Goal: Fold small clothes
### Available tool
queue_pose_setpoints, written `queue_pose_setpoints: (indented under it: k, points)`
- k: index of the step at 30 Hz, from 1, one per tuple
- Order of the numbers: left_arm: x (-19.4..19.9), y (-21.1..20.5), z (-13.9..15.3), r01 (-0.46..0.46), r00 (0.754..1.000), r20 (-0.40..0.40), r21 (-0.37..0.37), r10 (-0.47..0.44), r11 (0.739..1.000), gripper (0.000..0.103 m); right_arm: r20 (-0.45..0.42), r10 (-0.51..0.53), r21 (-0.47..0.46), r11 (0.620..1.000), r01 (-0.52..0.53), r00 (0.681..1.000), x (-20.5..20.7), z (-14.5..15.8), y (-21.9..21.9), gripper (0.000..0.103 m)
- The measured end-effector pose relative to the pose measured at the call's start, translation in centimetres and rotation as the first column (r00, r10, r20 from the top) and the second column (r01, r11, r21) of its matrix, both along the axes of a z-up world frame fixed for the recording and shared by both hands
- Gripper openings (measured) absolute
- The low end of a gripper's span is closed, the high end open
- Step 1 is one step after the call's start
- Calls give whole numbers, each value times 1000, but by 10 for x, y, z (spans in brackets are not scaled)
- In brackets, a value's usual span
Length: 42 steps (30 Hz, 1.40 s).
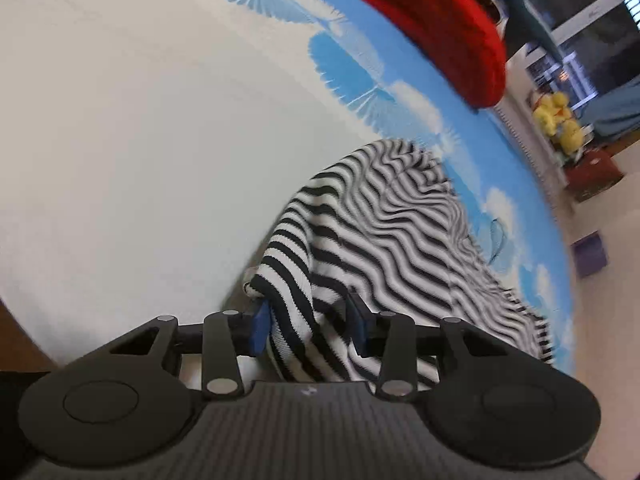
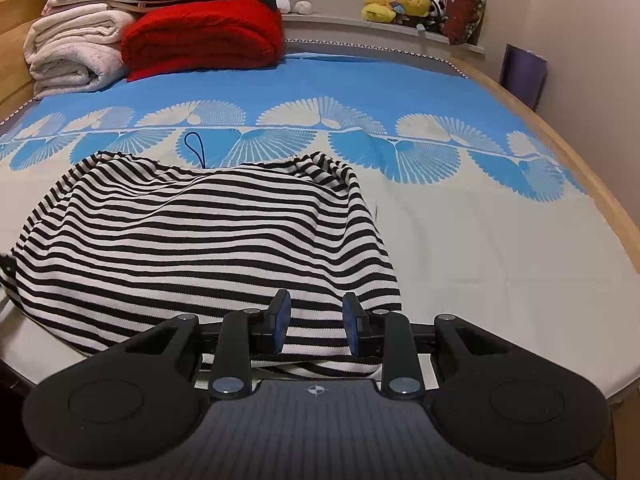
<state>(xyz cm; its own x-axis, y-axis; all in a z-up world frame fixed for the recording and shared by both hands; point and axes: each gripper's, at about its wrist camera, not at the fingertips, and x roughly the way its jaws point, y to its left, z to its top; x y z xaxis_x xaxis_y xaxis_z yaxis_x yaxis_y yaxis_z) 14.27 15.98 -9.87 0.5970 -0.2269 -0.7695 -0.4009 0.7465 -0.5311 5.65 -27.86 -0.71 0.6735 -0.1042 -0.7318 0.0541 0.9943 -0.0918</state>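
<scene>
A black-and-white striped garment [image 2: 200, 248] lies bunched on the bed sheet [image 2: 480, 240]. In the left wrist view the same garment [image 1: 400, 232] runs away to the right. My left gripper [image 1: 310, 326] has a bunched corner of the garment between its blue pads [image 1: 259, 328], with the jaws wide apart around the fold. My right gripper [image 2: 316, 324] sits over the garment's near hem, its blue pads [image 2: 282, 316] apart with striped cloth lying between them.
A folded red blanket [image 2: 200, 36] and stacked white blankets [image 2: 76, 44] sit at the bed's far left. Yellow plush toys [image 2: 396, 2] line the windowsill. The wooden bed frame [image 2: 600, 200] curves along the right. A thin blue cord loop [image 2: 196, 148] lies behind the garment.
</scene>
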Motion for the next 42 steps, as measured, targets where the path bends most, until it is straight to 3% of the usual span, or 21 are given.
queue_pose_setpoints:
  k: [10, 12, 15, 22, 26, 30, 34, 36, 38, 41, 42]
  points:
    - [3, -1, -19, -22, 993, -112, 26, 24, 999, 44, -18, -4, -14, 1000, 4, 1000, 2, -3, 1, 29]
    - [4, -2, -21, -14, 993, -115, 29, 17, 999, 33, -32, -17, -20, 1000, 16, 999, 3, -5, -1, 29]
    - [11, -7, -16, 27, 995, -102, 70, -20, 997, 11, -58, -37, -20, 999, 36, 998, 4, -9, -5, 29]
    - [-4, -7, 29, 59, 997, 34, 198, -67, 979, 8, -67, -63, -4, 998, 63, 996, 3, -9, -12, 29]
    - [-5, 4, 11, 92, 991, -121, 261, -62, 961, 8, -90, -100, 19, 995, 102, 991, 7, -11, -18, 29]
    - [-5, -12, 43, 118, 991, -97, 393, -87, 912, 7, -119, -153, 72, 984, 162, 981, 12, -12, -32, 29]
    - [8, -73, 104, 172, 980, -8, 532, -199, 829, 7, -121, -211, 118, 967, 225, 970, 15, -8, -50, 29]
    - [15, -120, 134, 204, 956, 57, 581, -289, 788, 7, -99, -246, 139, 956, 258, 964, 14, -3, -61, 29]
    - [16, -176, 158, 248, 905, 130, 610, -404, 752, 7, -68, -288, 152, 943, 295, 955, 11, 3, -74, 29]
    - [5, -269, 169, 348, 782, 204, 640, -588, 685, 7, -35, -351, 159, 922, 352, 936, 5, 8, -94, 29]
    - [-1, -304, 164, 399, 722, 221, 641, -656, 655, 7, -29, -374, 169, 912, 374, 927, 3, 9, -102, 29]
